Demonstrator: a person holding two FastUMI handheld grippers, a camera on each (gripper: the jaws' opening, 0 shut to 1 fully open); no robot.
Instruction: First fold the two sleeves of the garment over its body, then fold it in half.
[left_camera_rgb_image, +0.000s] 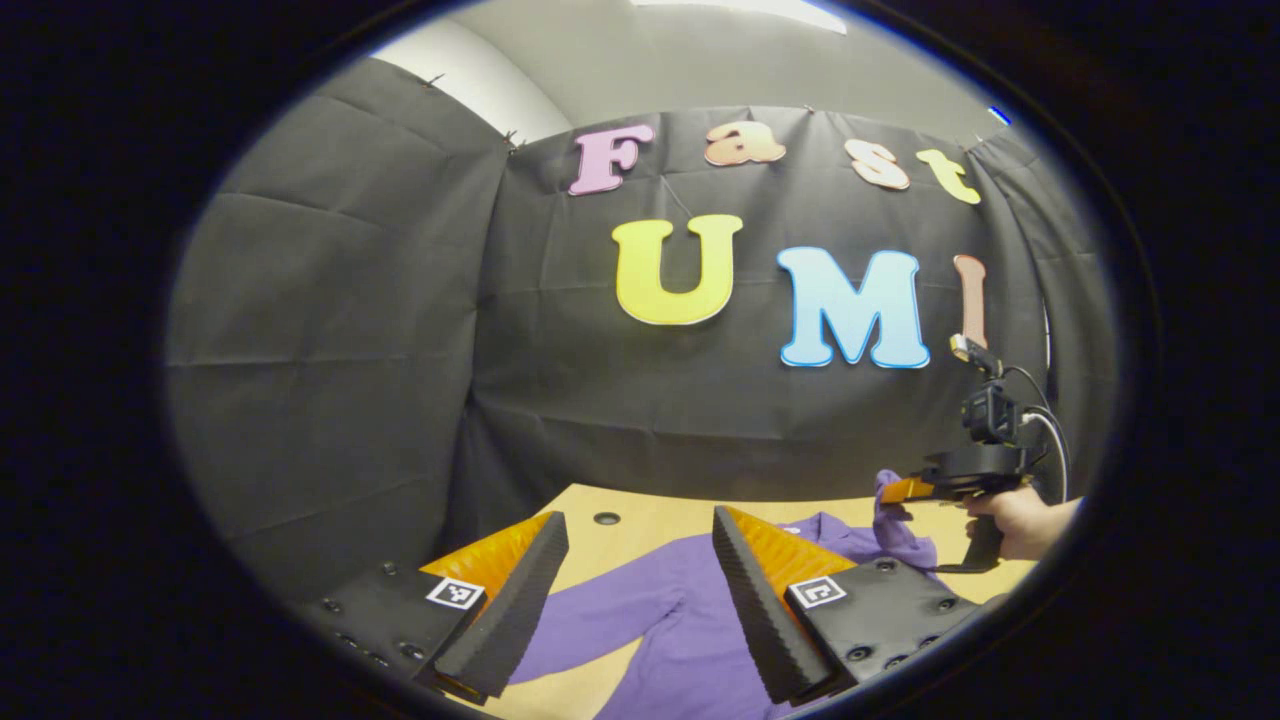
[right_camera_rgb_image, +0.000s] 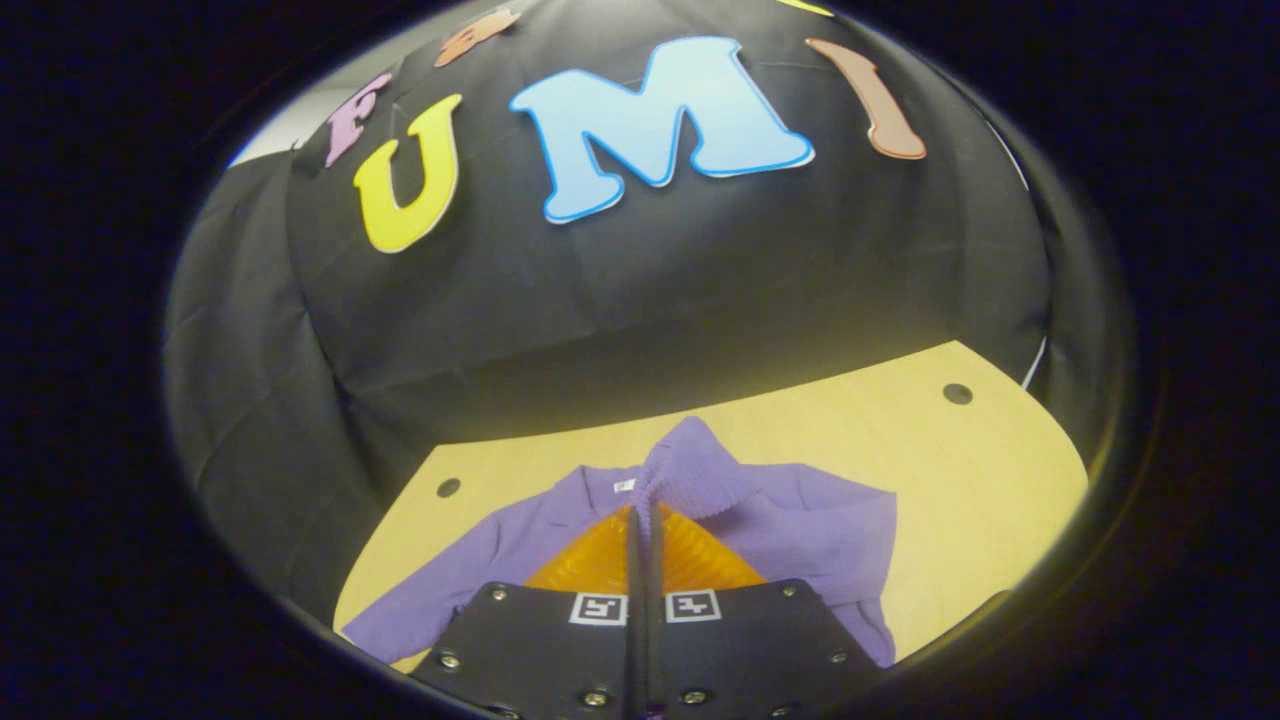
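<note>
The worktop (right_camera_rgb_image: 980, 470) is a pale wooden board with small dark holes, and it reaches far back to the black booth wall (left_camera_rgb_image: 330, 350). On it lies the purple garment (left_camera_rgb_image: 690, 640), spread mostly flat with its collar toward the far side; its long axis runs from near to far.

One sleeve (right_camera_rgb_image: 690, 465) is lifted off the board. The right tongs (right_camera_rgb_image: 641, 525) are pressed together on it, pinching the cloth, which rises in a ridge just beyond the tips. In the left gripper view the same tongs are seen at the far right, held by a hand (left_camera_rgb_image: 1020, 522), with the purple cloth hanging from them.

The left tongs (left_camera_rgb_image: 640, 590) are spread wide and hold nothing. They hover above the near part of the garment, with the other sleeve (left_camera_rgb_image: 600, 615) lying flat between the two fingers, slanting toward the left.

I judge that the raised sleeve must go leftward over the body, and the right hand is the nearer one for this.

The near hem is cut off by both tongs. How much cloth sits between the closed fingers is hard to make out.
</note>
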